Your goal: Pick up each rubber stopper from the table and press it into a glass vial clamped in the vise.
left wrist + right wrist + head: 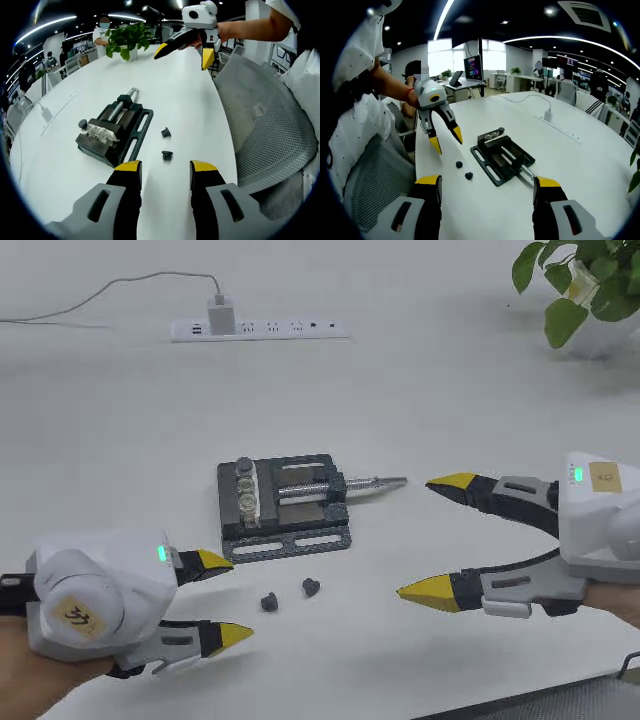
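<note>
Black stoppers (269, 602), two, lie on the white table (120, 440), close together but apart, just in front of the vise (290, 540). The vise clamps a row of glass vials (244, 492). My left gripper (240, 598) hovers beside the stoppers, jaws partly open, holding nothing. My right gripper (413, 537) hangs off the vise's screw end, jaws spread wide, likewise holding nothing.

The table (120, 440) is white, the vise (285, 508) black, the rubber stoppers (269, 601) dark grey — left gripper (235, 598) and right gripper (415, 537) are white with yellow-tipped grey jaws.
</note>
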{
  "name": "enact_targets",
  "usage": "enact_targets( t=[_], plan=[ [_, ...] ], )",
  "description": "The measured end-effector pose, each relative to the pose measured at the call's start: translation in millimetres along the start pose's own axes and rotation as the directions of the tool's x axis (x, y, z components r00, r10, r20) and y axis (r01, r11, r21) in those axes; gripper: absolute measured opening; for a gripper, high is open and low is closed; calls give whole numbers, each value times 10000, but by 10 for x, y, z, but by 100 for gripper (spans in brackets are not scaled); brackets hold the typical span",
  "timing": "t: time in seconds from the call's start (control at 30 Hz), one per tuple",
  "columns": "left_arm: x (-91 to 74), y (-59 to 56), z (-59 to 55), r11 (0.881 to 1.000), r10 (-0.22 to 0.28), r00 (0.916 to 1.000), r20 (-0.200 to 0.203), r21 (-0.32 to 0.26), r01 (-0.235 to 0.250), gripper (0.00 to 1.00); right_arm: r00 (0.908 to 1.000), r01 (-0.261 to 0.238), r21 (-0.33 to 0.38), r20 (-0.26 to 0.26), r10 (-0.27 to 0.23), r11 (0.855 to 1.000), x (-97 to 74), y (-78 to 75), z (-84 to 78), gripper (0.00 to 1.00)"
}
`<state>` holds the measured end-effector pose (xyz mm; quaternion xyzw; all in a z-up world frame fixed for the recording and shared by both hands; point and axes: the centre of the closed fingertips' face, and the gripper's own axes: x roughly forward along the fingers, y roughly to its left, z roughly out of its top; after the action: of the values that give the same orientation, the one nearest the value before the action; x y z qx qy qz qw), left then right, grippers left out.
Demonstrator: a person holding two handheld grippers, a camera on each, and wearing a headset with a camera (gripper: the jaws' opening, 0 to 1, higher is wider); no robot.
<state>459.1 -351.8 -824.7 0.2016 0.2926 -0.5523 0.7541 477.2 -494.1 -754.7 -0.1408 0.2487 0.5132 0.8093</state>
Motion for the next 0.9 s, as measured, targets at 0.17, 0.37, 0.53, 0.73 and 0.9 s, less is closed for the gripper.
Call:
enact_targets(
  t=[0.17, 0.37, 0.53, 0.73, 0.9],
  plan=[
    [112, 14, -15, 9999, -55, 9999, -104, -113, 54, 29, 10000, 71, 92, -3, -71, 9999, -3, -16, -16, 73],
    [237, 13, -68, 9998, -144, 9994, -325, -113, 140, 23, 9999, 132, 202, -27, -132, 9997, -11, -42, -40, 72],
    [295, 6, -99, 9997, -216, 9989, -426, -104, 212, 17, 9999, 167, 265, -20, -167, 9995, -20, -60, -54, 71],
    [356, -1, -136, 9997, -250, 9981, -571, -70, 247, 12, 9998, 212, 312, -50, -210, 9993, -21, -70, -53, 70],
    [378, 2, -144, 9995, -270, 9980, -575, -187, 260, 10, 9997, 232, 328, -74, -230, 9992, -22, -71, -64, 70]
  ],
)
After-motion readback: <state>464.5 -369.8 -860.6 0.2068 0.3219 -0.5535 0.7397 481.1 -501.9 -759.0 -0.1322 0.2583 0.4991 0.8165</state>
